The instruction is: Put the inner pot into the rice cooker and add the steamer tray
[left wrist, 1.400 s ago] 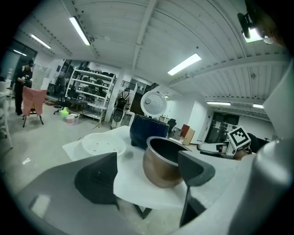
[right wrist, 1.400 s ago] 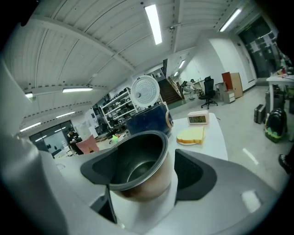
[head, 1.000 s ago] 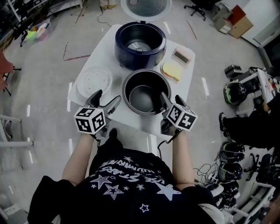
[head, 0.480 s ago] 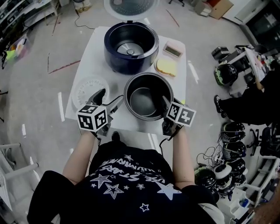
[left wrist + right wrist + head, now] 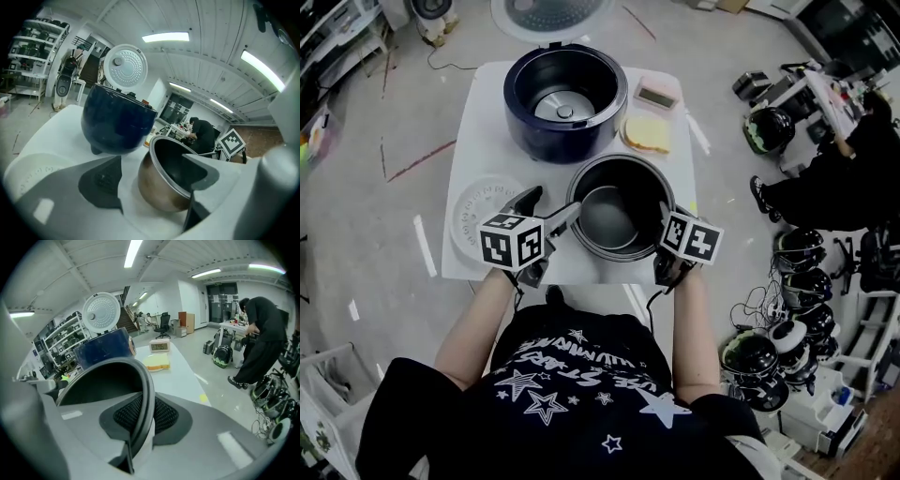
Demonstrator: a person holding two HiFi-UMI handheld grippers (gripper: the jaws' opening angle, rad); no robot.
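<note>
Left hand-held gripper (image 5: 553, 201) jaws apart, right hand-held gripper (image 5: 662, 212) jaws just closing on inner pot (image 5: 609, 214) rim

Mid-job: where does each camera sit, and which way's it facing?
Head view: on the head, steeply down at table, pot, cooker; left gripper, right gripper, forearms show.
Left gripper view: rides it, facing the pot; its open jaws show.
Right gripper view: rides it, along the pot's rim; jaws just closed on it.
All share pot, cooker.

Ceiling strip lights (image 5: 166, 36) give even, cool brightness, and the white bench (image 5: 483, 122) glares. Both gripper views bend and darken at their edges, with nearest parts blurred. The inner pot (image 5: 619, 211) is shadowed inside.
</note>
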